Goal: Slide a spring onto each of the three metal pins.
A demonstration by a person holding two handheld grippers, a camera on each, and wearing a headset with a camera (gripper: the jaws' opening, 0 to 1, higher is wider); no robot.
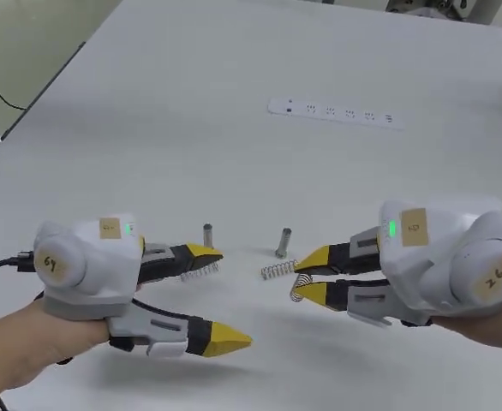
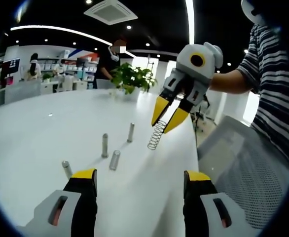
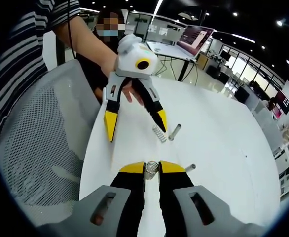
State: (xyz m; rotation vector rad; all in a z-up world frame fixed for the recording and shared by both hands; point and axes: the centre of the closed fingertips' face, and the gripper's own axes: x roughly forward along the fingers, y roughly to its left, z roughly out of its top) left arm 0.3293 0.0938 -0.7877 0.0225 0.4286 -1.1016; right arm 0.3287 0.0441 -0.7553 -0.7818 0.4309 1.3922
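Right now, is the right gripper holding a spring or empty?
Shut on a spring. The right gripper's yellow tips pinch its coils from both sides.

The light was bright and even, coming from ceiling strips (image 2: pixel 189 19). On the white table (image 1: pixel 234 77) a soft shadow lay under the left claw (image 1: pixel 228 296). Both gripper views were bent at the edges, with distant background slightly blurred.
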